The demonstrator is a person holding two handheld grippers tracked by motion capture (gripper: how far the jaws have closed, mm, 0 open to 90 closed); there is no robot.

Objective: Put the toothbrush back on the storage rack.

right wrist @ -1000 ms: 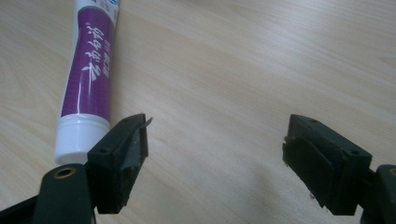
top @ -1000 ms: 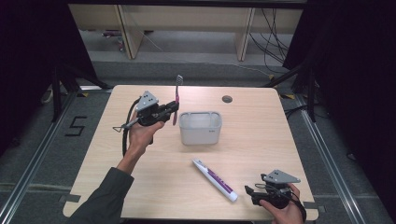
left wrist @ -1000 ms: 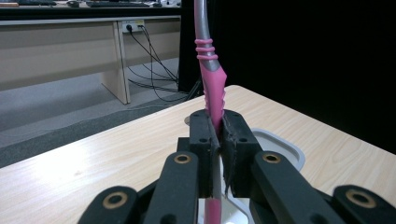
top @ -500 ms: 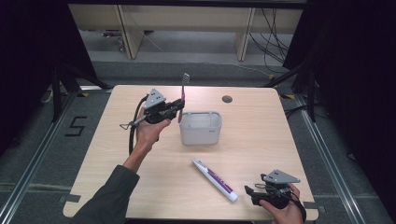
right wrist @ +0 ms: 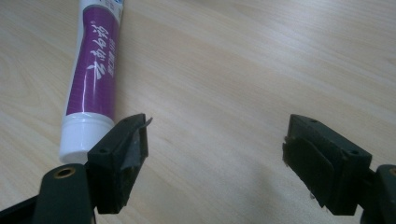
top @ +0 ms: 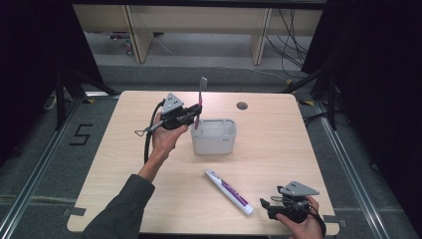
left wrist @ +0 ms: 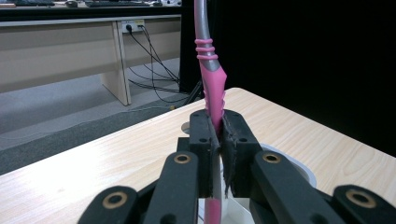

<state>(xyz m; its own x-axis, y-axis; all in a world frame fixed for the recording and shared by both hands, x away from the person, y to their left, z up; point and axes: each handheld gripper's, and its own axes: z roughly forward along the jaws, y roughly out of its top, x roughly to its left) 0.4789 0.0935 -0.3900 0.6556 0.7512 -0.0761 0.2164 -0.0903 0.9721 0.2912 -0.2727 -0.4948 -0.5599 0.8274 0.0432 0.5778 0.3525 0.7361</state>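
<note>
- Where clamped by the left gripper (top: 193, 113): toothbrush (top: 201, 94), upright, just left of the white holder (top: 214, 136), over its left rim; light, stiff, slim; pink ribbed grip best for holding.
- Right of holder, nearer the person: toothpaste tube (top: 230, 191), soft, purple label, script unreadable.
- Farthest right: right gripper (top: 271, 206), spread wide, holding nothing.

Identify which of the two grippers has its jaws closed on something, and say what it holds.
The left gripper: its jaws pinch an upright pink and grey toothbrush beside the white holder. The right gripper stands open, nothing between its jaws.
</note>
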